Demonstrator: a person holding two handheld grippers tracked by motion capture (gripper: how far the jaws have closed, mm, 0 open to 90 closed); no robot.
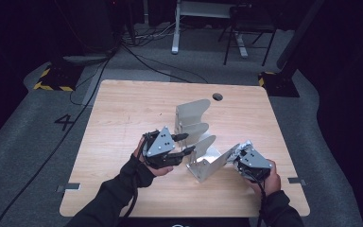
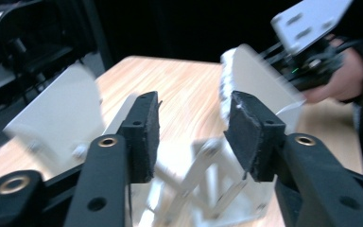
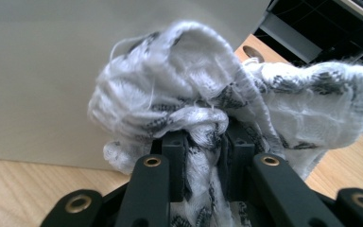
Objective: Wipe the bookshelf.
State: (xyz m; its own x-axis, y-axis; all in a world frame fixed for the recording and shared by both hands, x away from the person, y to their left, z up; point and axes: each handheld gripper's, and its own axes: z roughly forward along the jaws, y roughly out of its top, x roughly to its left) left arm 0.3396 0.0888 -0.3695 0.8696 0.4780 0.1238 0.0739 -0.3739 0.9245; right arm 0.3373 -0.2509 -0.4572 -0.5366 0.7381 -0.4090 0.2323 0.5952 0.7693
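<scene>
A grey metal divider rack (image 1: 192, 112) with several upright plates stands on the wooden table (image 1: 123, 113). My left gripper (image 1: 189, 143) sits just left of the rack, jaws pointing at its lower plates. In the left gripper view this gripper (image 2: 191, 127) is open with nothing between the pads, and the rack's plates (image 2: 56, 118) lie beyond them. My right gripper (image 1: 240, 157) is at the rack's near right end, shut on a white knitted cloth with dark marks (image 1: 242, 148). In the right gripper view the bunched cloth (image 3: 179, 80) bulges over the gripper (image 3: 203, 142) and rests against a rack plate (image 3: 42, 71).
A round cable hole (image 1: 217, 97) lies near the table's far edge. Bare wood spreads left and behind the rack. Off the table, cables (image 1: 137, 52), a desk frame (image 1: 176, 28) and a chair (image 1: 248, 28) stand on the grey floor.
</scene>
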